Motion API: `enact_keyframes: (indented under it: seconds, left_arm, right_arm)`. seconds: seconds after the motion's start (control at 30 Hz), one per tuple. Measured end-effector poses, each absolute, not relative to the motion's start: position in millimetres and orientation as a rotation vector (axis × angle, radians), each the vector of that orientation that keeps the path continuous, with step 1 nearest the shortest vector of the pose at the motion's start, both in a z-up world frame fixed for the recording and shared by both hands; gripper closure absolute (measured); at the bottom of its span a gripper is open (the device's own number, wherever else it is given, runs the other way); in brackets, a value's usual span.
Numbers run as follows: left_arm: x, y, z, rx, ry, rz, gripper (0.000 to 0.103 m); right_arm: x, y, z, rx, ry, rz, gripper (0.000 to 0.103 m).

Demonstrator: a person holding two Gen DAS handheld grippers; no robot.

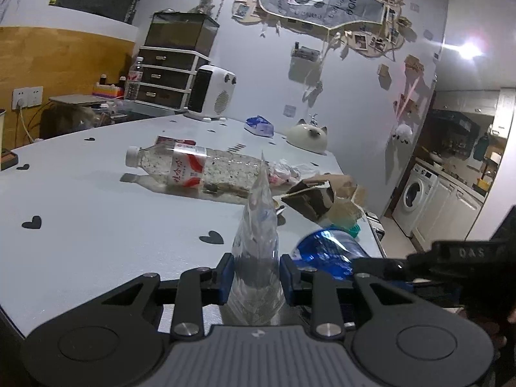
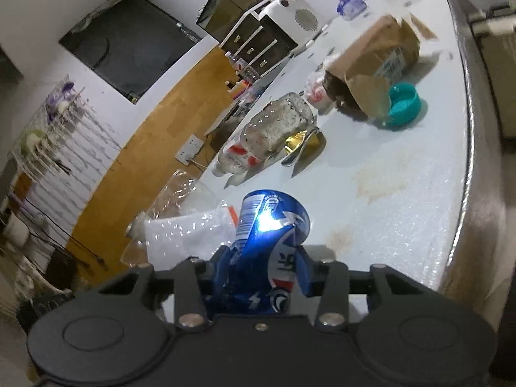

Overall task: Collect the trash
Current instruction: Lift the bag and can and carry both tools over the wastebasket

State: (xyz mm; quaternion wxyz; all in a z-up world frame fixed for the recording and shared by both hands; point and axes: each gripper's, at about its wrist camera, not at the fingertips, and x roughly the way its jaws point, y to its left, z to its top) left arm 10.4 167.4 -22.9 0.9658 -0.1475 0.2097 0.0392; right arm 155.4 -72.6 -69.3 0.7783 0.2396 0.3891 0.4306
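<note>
On near edge of pale table, left gripper pinches clear plastic bag, bag standing up as narrow cone between blue pads. Right gripper closed on crushed blue can, just right of bag, can held near table surface. Farther on table: plastic bottle lying on side, torn brown paper bag at right, teal cap touching it, crumpled wrapper between bottle and paper bag.

This is a home. A washing machine stands in a small kitchen far right, photos hang on the wall, and little drawers sit at the table's far side.
</note>
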Motion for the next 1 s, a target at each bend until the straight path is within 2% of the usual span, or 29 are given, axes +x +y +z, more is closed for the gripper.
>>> enact_keyframes:
  seconds: [0.33,0.7,0.83,1.0]
  left_arm:
    - [6.9,141.3,-18.0,-0.206,0.408,0.037,0.072]
    - [10.2,124.2,-25.9,-0.136,0.429,-0.025,0.072]
    - [11.1,119.2,-26.9,-0.110,0.428,-0.034,0.072]
    - [12.7,122.0,-27.0,-0.120,0.428,-0.027,0.072]
  right_arm:
    - [124.1,-74.6,-40.2,0.385,0.746,0.857,0.059]
    - [110.2,-68.2,-39.3,0.358,0.787,0.968,0.058]
    - [116.9,-69.9,-50.1,0.417,0.834,0.917,0.065]
    - [122.5,-80.3,-57.9,0.501,0.856,0.873,0.067]
